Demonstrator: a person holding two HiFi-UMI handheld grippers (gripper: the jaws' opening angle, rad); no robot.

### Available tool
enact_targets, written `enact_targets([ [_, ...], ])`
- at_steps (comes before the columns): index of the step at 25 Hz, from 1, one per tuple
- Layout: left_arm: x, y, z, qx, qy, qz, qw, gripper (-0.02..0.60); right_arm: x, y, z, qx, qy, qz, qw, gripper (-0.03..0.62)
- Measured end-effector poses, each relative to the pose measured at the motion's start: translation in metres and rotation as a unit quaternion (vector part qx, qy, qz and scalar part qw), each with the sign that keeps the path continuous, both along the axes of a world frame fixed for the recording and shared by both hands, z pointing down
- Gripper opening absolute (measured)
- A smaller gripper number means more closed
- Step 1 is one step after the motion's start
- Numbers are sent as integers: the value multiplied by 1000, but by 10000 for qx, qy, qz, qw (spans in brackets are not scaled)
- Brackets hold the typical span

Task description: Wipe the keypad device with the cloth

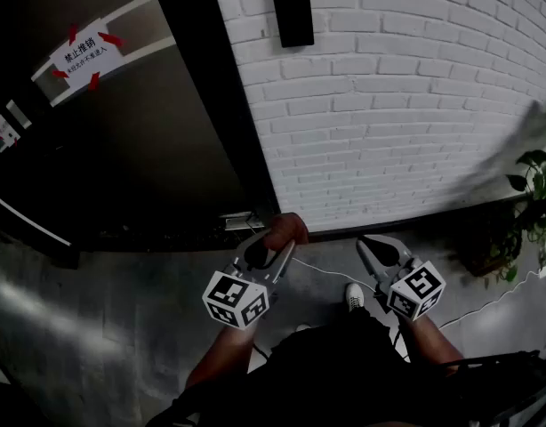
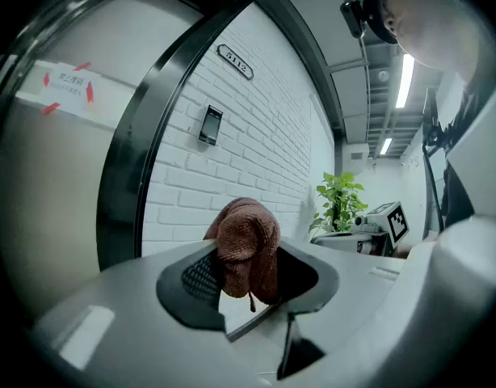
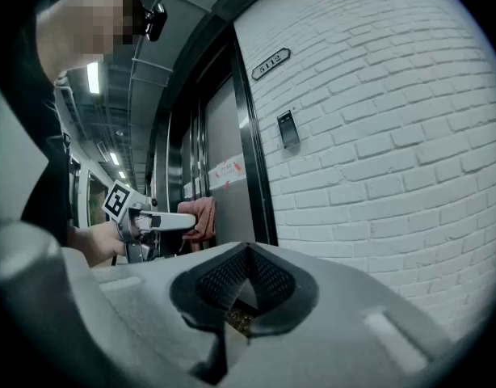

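Observation:
The keypad device (image 1: 293, 12) is a black upright box on the white brick wall, well above both grippers; it also shows as the keypad (image 2: 210, 125) ahead in the left gripper view and the keypad (image 3: 288, 129) in the right gripper view. My left gripper (image 1: 277, 243) is shut on a bunched reddish-brown cloth (image 1: 287, 229), which hangs over the jaw tips as the cloth (image 2: 246, 249). My right gripper (image 1: 377, 245) is held beside it at the same height, its jaws closed together with nothing between them (image 3: 246, 275). Both are low, near the foot of the wall.
A dark door with a black frame (image 1: 215, 105) stands left of the brick wall, bearing a red-and-white sticker (image 1: 84, 53). A potted plant (image 1: 535, 194) stands at the right. A white cable (image 1: 486, 308) runs over the grey floor. A door number plate (image 3: 270, 63) hangs above the keypad.

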State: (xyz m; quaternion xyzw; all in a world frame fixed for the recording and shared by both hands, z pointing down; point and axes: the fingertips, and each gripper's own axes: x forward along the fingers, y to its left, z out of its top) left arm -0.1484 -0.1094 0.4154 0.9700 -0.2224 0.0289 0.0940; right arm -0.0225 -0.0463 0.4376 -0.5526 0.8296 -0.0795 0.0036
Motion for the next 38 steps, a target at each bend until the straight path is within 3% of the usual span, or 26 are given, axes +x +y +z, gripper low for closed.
enact_targets([
  [6,50,-31,-46,382,34,161,9991,167,31,-25,-20,231,-195,-193,9994,-11],
  [10,75,-76,-94,836,32,-9,9965,166,58,-45,-20,225,-47,-259,9994,-9],
  [20,121,-165,-253,2255,10,-708,9717,164,113,-93,-22,358,-172,-601,9974,-10],
  [29,154,-219,-320,2231,214,-1172,9675,164,155,-125,-29,427,-149,-903,9949,-9],
  [38,176,-255,-342,2249,27,-1541,9621,164,176,-140,-33,468,-107,-1135,9924,-9],
])
